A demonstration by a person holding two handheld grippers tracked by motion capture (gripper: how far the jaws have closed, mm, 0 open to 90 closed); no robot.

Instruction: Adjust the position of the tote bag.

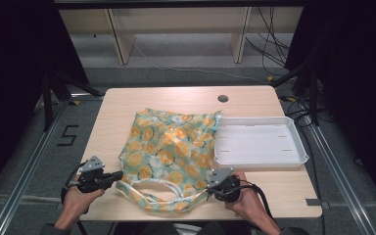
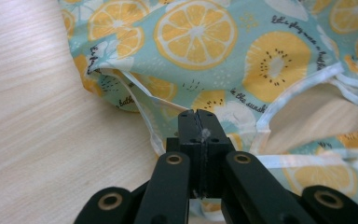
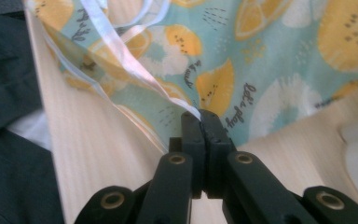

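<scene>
A thin cloth bag [image 1: 171, 152] printed with orange and lemon slices on pale teal lies flat on the wooden table [image 1: 122, 105], its white-edged handles [image 1: 152, 188] looped toward the near edge. My left gripper [image 1: 119, 175] is at the bag's near left corner. In the left gripper view its jaws [image 2: 199, 115] are pressed together over the white trim [image 2: 144, 116] of the bag [image 2: 242, 60]. My right gripper [image 1: 209, 190] is at the near right corner. There its jaws [image 3: 200, 116] are shut on the white trim [image 3: 121, 51] of the bag [image 3: 270, 60].
A shallow white tray [image 1: 262, 161] stands just right of the bag, touching its upper right edge. A round cable hole [image 1: 223, 98] sits near the table's far edge. The person's dark clothing [image 3: 9, 140] lies close behind the near table edge.
</scene>
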